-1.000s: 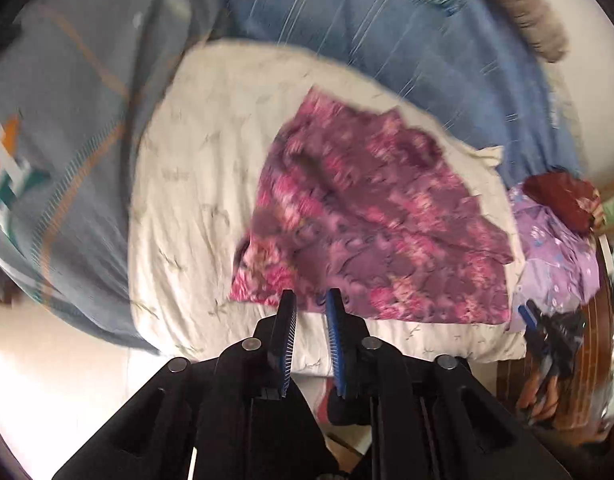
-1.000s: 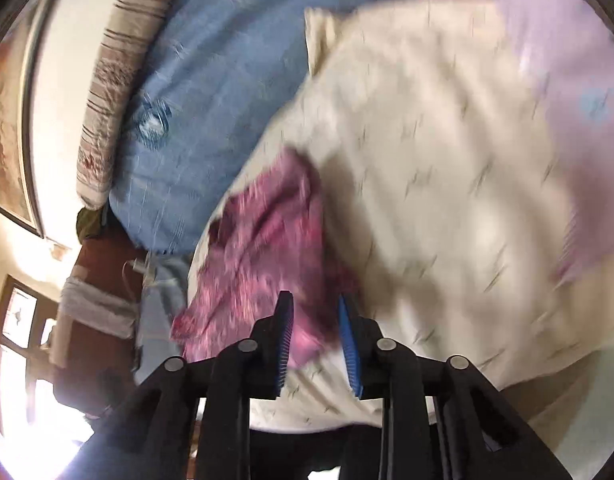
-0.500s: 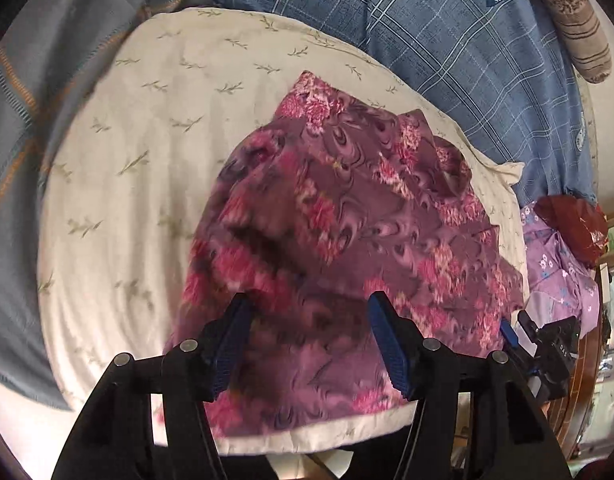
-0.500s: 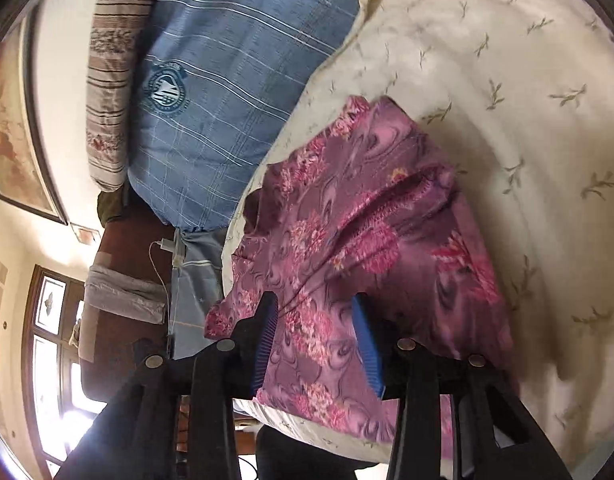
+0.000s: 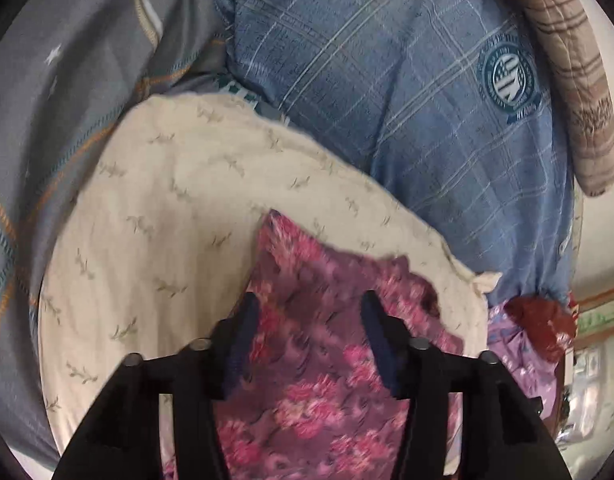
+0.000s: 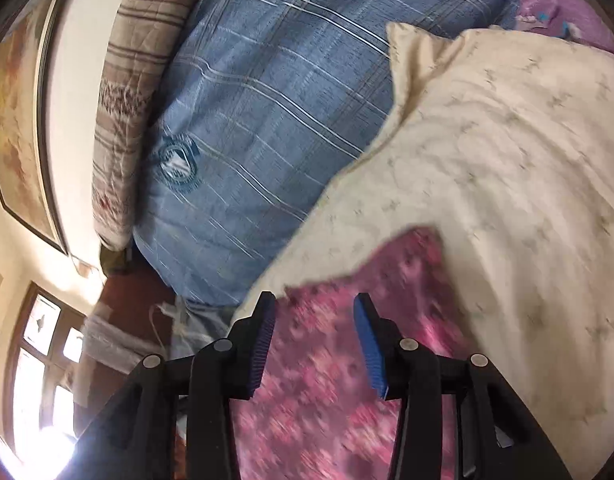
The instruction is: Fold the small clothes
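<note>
A small purple garment with pink flowers point(image 5: 323, 356) lies spread on a cream pillow point(image 5: 155, 248). My left gripper point(image 5: 309, 304) is open, its fingers low over the garment near its far edge. In the right wrist view the same garment point(image 6: 327, 368) lies under my right gripper point(image 6: 313, 304), which is open over the garment's far edge on the cream pillow point(image 6: 507, 184). Neither gripper holds cloth. The near part of the garment is hidden by the gripper bodies.
A blue plaid pillow point(image 5: 407, 100) lies behind the cream one, with a brown striped bolster point(image 5: 575, 80) beyond it. A grey sheet point(image 5: 67, 92) is at the left. Lilac flowered cloth point(image 5: 519, 356) and a dark red cloth point(image 5: 543, 320) lie at the right. A window point(image 6: 39, 364) shows at the left.
Both grippers have opened wide and moved forward and down over the garment, from its near edge toward its far edge. The garment now fills the lower part of both views.
</note>
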Available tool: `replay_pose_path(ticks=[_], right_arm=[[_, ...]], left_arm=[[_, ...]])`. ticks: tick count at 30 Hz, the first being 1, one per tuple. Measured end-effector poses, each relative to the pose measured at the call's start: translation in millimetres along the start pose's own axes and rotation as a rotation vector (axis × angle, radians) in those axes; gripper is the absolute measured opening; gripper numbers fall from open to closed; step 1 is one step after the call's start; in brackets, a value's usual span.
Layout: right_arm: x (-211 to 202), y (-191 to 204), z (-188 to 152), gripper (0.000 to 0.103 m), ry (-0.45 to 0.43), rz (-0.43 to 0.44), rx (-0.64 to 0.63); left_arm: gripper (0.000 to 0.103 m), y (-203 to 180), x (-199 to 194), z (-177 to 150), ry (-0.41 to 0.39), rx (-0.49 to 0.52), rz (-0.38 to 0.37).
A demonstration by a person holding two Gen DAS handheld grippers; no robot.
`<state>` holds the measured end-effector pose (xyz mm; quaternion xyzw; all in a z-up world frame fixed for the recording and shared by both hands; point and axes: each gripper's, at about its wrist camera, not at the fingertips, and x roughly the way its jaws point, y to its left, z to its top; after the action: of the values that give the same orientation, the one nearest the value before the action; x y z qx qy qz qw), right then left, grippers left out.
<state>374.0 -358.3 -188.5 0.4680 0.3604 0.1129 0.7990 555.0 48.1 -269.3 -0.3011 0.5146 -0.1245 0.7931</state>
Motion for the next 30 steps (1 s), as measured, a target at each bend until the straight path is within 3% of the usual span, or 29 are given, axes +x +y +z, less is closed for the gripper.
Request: replay_pose_path(ticks=[2, 4, 6, 7, 9, 11, 13, 14, 16, 20, 22, 23, 24, 27, 28, 29, 30], right_arm=[[-5, -13, -17, 0.049, 0.017, -0.055, 0.0], [-7, -26, -30, 0.049, 0.031, -0.042, 0.027], [-4, -33, -37, 0.049, 0.052, -0.073, 0.038], [-4, -34, -39, 0.049, 0.06, -0.116, 0.03], [-12, -29, -38, 0.049, 0.049, -0.106, 0.025], [-26, -19, -39, 0.051, 0.035, -0.095, -0.011], [-38, -7, -45, 0.065, 0.032, -0.157, -0.091], [-42, -5, -49, 0.072, 0.034, -0.206, -0.126], [-45, -7, -57, 0.072, 0.041, -0.249, -0.149], [-45, -31, -77, 0.072, 0.08, -0.217, -0.064], [-38, -39, -87, 0.063, 0.116, -0.182, -0.05], [-36, -40, -90, 0.033, 0.131, -0.176, -0.057], [-31, -35, -93, 0.02, 0.154, -0.196, -0.088], [-46, -1, -94, 0.02, 0.078, -0.214, -0.253], [-48, 6, -94, 0.017, 0.062, -0.246, -0.299], [-46, 9, -92, 0.006, 0.057, -0.32, -0.345], [-42, 5, -90, 0.007, 0.072, -0.366, -0.35]], left_arm=[[0.054, 6, 1, -13, 0.04, 0.012, 0.005], [0.053, 10, 19, -26, 0.083, 0.035, 0.093], [0.044, 14, 33, -34, 0.135, 0.052, 0.166], [0.043, 13, 31, -38, 0.132, 0.061, 0.177], [0.044, 7, 18, -42, 0.109, 0.086, 0.15], [0.049, 3, -3, -51, 0.087, 0.137, 0.105], [0.068, 3, -20, -63, 0.064, 0.185, 0.122], [0.072, 6, -26, -71, 0.054, 0.204, 0.136], [0.073, 16, -32, -86, 0.056, 0.222, 0.154], [0.073, 46, -36, -107, 0.129, 0.16, 0.164], [0.072, 54, -30, -111, 0.147, 0.127, 0.146], [0.073, 53, -34, -112, 0.129, 0.124, 0.145], [0.073, 50, -35, -112, 0.131, 0.124, 0.147], [0.073, 48, -34, -114, 0.141, 0.126, 0.147], [0.073, 49, -33, -115, 0.142, 0.126, 0.158], [0.073, 50, -32, -115, 0.147, 0.123, 0.162], [0.073, 51, -31, -116, 0.148, 0.114, 0.162]])
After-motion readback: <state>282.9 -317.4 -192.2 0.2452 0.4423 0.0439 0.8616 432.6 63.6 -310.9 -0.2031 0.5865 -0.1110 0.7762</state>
